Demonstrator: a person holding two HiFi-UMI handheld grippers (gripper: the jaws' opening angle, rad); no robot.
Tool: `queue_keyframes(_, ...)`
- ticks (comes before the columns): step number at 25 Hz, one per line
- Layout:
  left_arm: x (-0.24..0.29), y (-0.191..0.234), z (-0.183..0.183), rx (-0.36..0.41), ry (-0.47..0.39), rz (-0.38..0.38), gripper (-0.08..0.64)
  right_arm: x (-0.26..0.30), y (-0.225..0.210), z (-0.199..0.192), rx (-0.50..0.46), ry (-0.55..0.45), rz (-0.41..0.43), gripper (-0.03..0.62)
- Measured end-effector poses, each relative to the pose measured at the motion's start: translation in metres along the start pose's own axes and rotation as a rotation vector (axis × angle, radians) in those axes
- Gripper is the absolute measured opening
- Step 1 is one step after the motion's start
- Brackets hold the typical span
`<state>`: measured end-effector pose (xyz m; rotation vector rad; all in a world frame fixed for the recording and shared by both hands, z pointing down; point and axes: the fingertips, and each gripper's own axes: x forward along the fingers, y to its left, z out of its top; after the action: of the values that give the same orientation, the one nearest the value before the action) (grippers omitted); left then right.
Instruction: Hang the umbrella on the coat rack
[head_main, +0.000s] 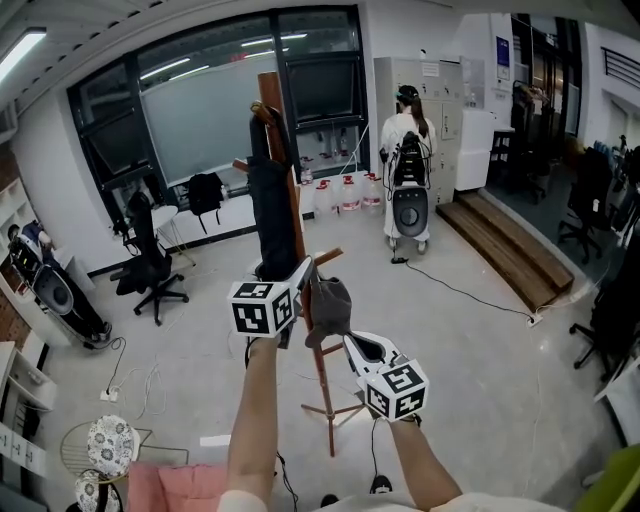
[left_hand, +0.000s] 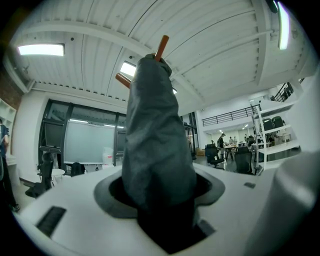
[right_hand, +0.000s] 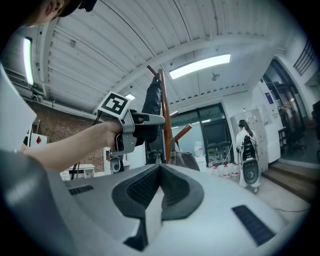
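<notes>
The wooden coat rack (head_main: 298, 222) stands on the floor in front of me, its base (head_main: 330, 410) below my hands. A dark folded umbrella (head_main: 270, 200) stands upright along the pole, with its top by an upper peg (head_main: 264, 108). My left gripper (head_main: 295, 285) is shut on its lower end. In the left gripper view the umbrella (left_hand: 156, 130) rises from between the jaws toward the pegs (left_hand: 162, 45). A grey cloth bag (head_main: 328, 302) hangs at a lower peg. My right gripper (head_main: 352, 345) is just right of the bag, shut and holding nothing (right_hand: 160, 167).
At the back a person in white (head_main: 405, 140) stands by a wheeled machine (head_main: 408, 205). A black office chair (head_main: 150, 265) is at the left, water bottles (head_main: 340, 195) line the window wall, a wooden platform (head_main: 505, 245) lies at the right, and cables (head_main: 470, 292) cross the floor.
</notes>
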<state>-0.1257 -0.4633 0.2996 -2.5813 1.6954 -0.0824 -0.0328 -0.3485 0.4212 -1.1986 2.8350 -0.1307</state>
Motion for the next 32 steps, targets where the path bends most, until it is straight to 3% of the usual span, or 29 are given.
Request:
queue_keyframes(21, -0.012, -0.003, 0.002, 0.110, -0.031, 0.063, 0.356, -0.004, 0.003, -0.004, -0.004, 0.018, -0.019, 0.005)
queue_keyframes(32, -0.060, -0.013, -0.011, 0.078, -0.067, 0.071, 0.360, -0.002, 0.018, -0.003, -0.007, 0.025, 0.005, 0.003)
